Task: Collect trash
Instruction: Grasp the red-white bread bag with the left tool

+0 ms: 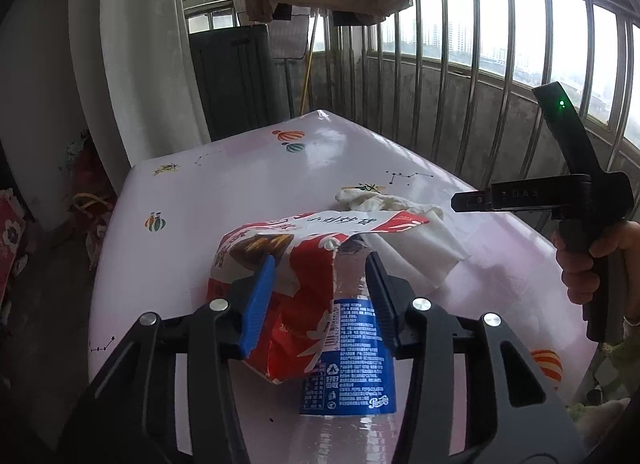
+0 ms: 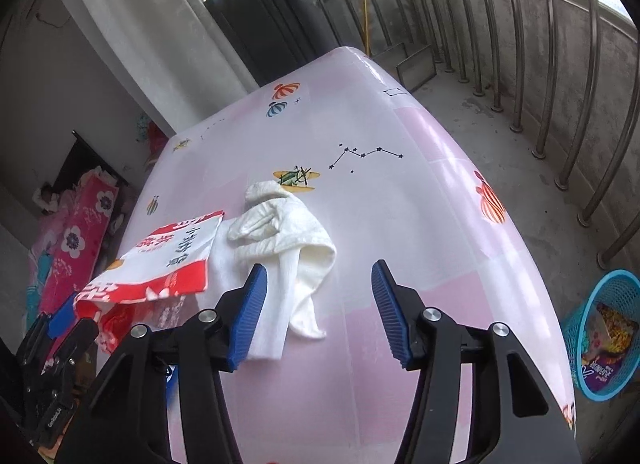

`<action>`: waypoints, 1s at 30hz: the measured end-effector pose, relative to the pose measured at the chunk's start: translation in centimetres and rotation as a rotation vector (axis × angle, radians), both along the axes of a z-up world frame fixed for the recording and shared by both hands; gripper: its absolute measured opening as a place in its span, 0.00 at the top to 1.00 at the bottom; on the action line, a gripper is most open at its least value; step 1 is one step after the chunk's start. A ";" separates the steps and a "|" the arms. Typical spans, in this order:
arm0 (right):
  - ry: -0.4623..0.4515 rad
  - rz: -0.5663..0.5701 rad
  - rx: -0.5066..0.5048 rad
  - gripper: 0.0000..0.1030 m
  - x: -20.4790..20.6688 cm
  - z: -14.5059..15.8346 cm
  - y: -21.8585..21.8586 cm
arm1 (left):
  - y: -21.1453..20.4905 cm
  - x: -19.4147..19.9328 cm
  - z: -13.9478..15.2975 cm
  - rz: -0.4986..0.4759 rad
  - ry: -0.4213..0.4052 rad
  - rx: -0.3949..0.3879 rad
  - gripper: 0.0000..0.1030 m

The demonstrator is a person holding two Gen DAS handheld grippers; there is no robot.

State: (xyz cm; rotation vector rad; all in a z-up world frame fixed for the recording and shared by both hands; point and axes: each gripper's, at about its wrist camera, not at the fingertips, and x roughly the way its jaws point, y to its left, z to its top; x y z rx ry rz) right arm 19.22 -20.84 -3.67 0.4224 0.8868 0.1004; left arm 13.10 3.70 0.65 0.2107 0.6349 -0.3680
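Pink table (image 2: 400, 224) runs well ahead of both jaws with bare room on the right, and a blue basket (image 2: 608, 328) of trash sits on the floor past its right edge. Left gripper (image 1: 320, 284) is about half open around the red snack bag (image 1: 280, 264) draped over a clear bottle (image 1: 352, 364); can't tell if it's gripping. Right gripper (image 2: 320, 292) is half open holding nothing, white cloth (image 2: 280, 240) just ahead of its left finger.

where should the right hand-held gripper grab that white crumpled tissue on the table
Probably best at the raised, bunched hump of the white tissue, coming from above with the right hand-held gripper, whose jaws stand open just short of it. The flat tail lies thin against the table; the hump gives more to pinch.
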 end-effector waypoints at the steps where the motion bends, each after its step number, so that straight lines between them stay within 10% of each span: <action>1: 0.004 0.000 -0.002 0.51 0.6 -0.3 0.0 | 0.1 0.2 -0.1 -0.001 0.000 0.006 0.58; 30: -0.069 0.123 -0.002 0.96 3.0 -1.7 0.2 | 0.5 2.9 0.1 0.074 0.008 0.013 0.82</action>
